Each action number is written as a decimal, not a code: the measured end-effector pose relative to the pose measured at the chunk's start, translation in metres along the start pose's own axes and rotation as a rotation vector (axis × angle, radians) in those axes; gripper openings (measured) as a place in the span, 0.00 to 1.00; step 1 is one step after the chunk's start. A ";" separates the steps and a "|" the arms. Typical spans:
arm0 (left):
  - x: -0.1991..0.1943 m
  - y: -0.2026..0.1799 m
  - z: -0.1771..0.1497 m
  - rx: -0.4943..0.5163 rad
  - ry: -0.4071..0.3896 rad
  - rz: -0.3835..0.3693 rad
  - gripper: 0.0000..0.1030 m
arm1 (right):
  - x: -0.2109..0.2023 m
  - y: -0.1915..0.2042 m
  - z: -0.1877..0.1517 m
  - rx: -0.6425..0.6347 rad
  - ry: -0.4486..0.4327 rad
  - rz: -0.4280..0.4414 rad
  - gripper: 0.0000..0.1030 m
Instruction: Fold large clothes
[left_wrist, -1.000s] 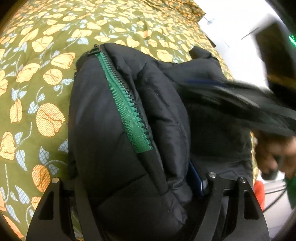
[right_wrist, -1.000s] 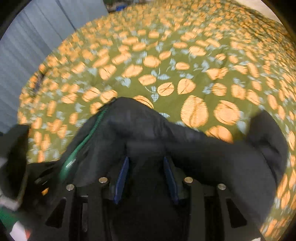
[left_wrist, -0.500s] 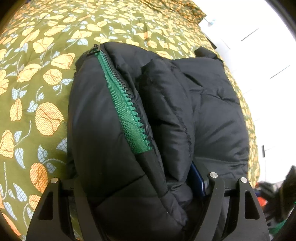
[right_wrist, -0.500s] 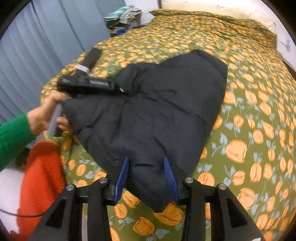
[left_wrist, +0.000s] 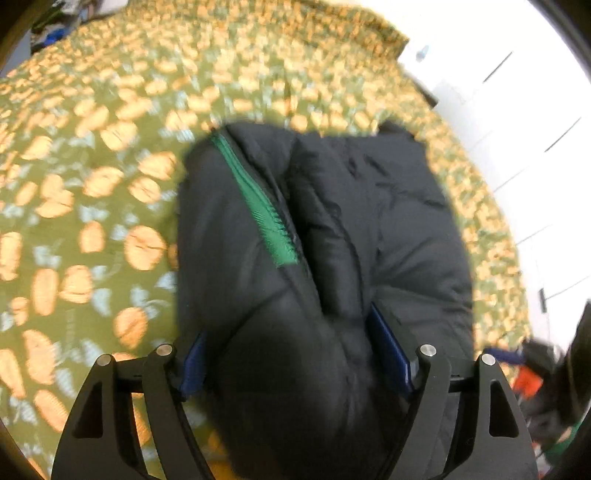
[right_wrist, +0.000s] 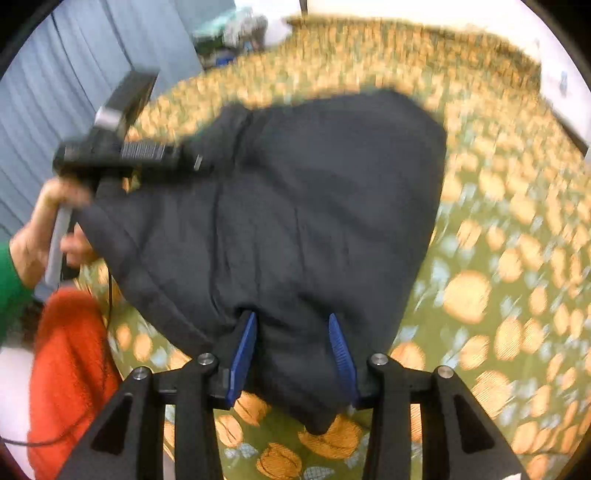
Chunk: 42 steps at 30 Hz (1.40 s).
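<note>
With my left gripper (left_wrist: 299, 354) and right gripper (right_wrist: 293, 350) both clamping the puffy jacket (right_wrist: 295, 206), slick padding could slip free.

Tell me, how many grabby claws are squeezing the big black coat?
2. The left gripper pinches the puffy black jacket below its green zipper; the right gripper clamps the jacket's near corner.

A home bedroom is showing here — a bed (right_wrist: 517, 206) wearing an olive, orange-flowered bedspread (left_wrist: 92, 184), grey curtains (right_wrist: 55, 92) hanging beside it.
</note>
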<state>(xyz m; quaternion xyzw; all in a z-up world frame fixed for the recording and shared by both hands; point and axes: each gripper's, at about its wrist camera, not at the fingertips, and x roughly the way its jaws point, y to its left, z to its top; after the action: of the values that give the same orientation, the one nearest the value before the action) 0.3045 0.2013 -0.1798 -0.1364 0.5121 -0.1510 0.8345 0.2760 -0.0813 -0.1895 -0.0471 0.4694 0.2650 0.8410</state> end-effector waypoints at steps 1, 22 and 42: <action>-0.011 0.008 -0.003 -0.021 -0.022 -0.016 0.82 | -0.009 0.003 0.010 -0.006 -0.041 0.007 0.41; 0.037 0.091 -0.016 -0.387 -0.009 -0.478 0.97 | 0.070 0.075 0.045 -0.160 -0.016 0.056 0.41; 0.076 0.018 0.017 -0.092 0.173 -0.184 0.98 | -0.015 -0.027 0.012 0.149 -0.163 0.095 0.79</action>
<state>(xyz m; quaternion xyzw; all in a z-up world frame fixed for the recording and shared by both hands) 0.3543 0.1895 -0.2407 -0.2076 0.5736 -0.2147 0.7628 0.2920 -0.1064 -0.1747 0.0595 0.4194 0.2720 0.8640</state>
